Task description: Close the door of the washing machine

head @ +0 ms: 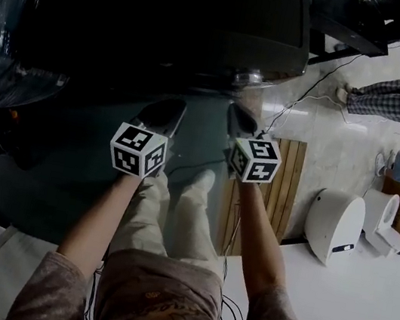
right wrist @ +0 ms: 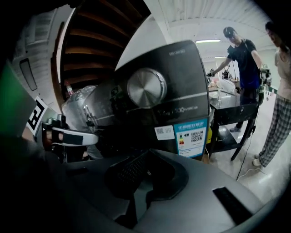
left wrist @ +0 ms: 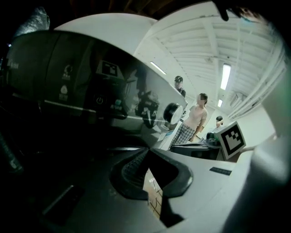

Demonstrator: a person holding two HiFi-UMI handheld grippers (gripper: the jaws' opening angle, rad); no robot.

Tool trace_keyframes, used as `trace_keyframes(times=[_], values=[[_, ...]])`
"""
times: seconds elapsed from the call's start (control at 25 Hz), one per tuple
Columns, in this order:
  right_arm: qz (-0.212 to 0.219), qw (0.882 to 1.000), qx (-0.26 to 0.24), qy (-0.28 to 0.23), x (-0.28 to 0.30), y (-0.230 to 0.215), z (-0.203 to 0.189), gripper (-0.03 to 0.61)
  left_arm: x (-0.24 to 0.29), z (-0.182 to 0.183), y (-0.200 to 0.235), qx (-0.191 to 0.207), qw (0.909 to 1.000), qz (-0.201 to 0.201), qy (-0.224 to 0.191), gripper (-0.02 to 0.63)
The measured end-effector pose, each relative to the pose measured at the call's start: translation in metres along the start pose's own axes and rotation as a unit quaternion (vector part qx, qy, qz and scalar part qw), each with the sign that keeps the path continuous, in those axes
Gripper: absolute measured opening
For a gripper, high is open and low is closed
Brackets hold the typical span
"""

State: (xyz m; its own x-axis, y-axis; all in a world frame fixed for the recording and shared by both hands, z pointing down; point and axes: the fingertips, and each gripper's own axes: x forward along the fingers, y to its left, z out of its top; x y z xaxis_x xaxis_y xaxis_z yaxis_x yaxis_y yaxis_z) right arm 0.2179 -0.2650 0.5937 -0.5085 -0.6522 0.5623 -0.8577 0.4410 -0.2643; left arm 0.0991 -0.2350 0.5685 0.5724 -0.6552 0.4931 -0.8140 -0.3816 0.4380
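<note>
The person stands close up to the washing machine (right wrist: 159, 109), which fills the space just beyond both tool tips; its dark front panel carries a round metal knob (right wrist: 146, 88) and a blue energy label (right wrist: 191, 136) low on the panel. The left tool (head: 162, 114) and the right tool (head: 241, 120) are held side by side, near each other but apart, both tilted downward. Each has its jaws pressed together with nothing between them. Under the tools lies a dim, greenish glassy sheet (head: 60, 169). It may be the machine's door, though the light is too poor for me to be sure. On the floor (head: 357, 313) to the person's right lies a slatted wooden board (head: 283, 178), with a white rounded unit (head: 334, 225) beside it. A bystander in checked trousers (head: 395, 98) stands further off.
</note>
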Motion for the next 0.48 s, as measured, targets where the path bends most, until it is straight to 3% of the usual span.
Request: trace_keyframes(times=[0.24, 0.48], values=[[0.006, 0.999, -0.024, -0.028, -0.060, 0.021, 0.045, 0.000, -0.041, 0.038, -0.034, 0.006, 0.9997, -0.007, -0.021, 0.002], [0.013, 0.997, -0.036, -0.071, -0.125, 0.052, 0.091, 0.000, -0.085, 0.070, -0.083, 0.044, 0.9984, -0.027, -0.026, 0.002]])
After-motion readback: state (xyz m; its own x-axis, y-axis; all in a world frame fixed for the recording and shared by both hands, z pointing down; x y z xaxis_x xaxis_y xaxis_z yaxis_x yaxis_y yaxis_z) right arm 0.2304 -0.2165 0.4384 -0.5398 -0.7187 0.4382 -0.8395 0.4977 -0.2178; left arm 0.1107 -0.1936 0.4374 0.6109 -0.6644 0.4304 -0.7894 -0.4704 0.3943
